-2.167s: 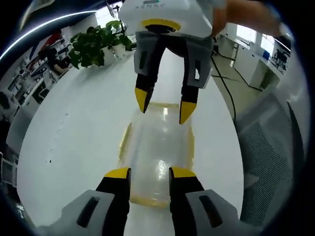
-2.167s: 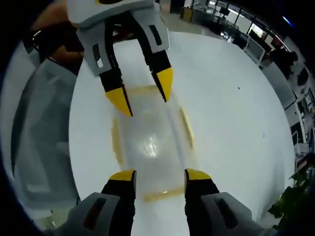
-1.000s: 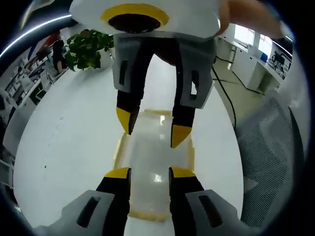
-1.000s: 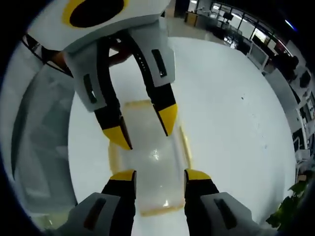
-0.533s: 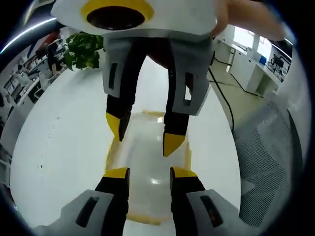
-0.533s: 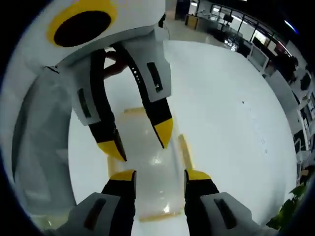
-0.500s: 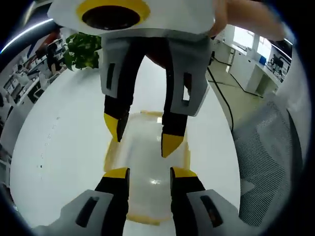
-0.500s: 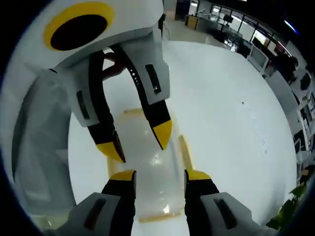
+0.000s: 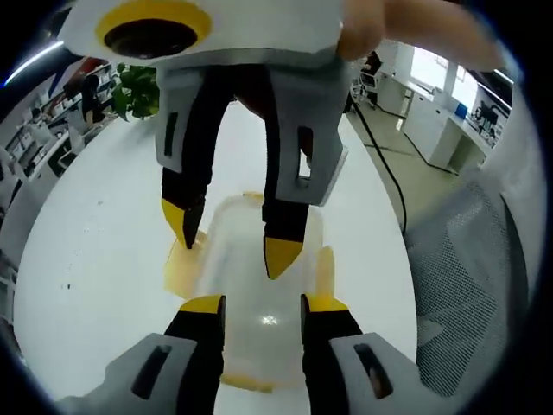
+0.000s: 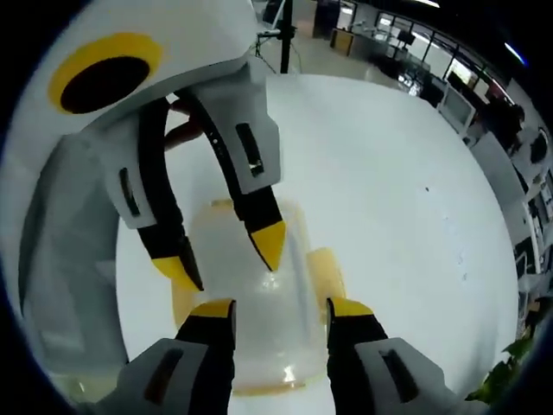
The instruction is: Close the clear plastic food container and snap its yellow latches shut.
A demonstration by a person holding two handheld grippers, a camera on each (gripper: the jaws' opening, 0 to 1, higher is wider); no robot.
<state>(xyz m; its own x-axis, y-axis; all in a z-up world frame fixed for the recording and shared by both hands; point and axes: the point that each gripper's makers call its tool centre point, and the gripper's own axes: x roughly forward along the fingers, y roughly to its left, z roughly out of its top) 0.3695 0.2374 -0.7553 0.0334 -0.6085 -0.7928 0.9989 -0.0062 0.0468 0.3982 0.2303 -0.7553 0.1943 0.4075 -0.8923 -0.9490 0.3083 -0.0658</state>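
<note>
Your clear rectangular plastic food container (image 9: 251, 285) with its yellow latches (image 9: 181, 268) sits on the white round table (image 9: 86, 251), with both grippers over it from opposite ends. In the left gripper view, your left gripper (image 9: 257, 304), grey-bodied with black jaws and yellow tips, stands open, its two tips spread over the near part of the clear lid (image 9: 259, 337) and holding nothing. Your right gripper (image 9: 232, 238) comes in from the far end, jaws apart, tips pointing down at the lid; whether they touch it is hard to tell through the glare.

In the right gripper view, the container (image 10: 251, 303) lies between the right gripper's (image 10: 273, 308) spread tips, and the left gripper (image 10: 226, 252) reaches down onto the lid. One yellow latch (image 10: 327, 270) sticks outward at the container's side. A green potted plant (image 9: 134, 86) stands at the table's far edge, and a grey mesh chair (image 9: 471, 259) sits beside the table.
</note>
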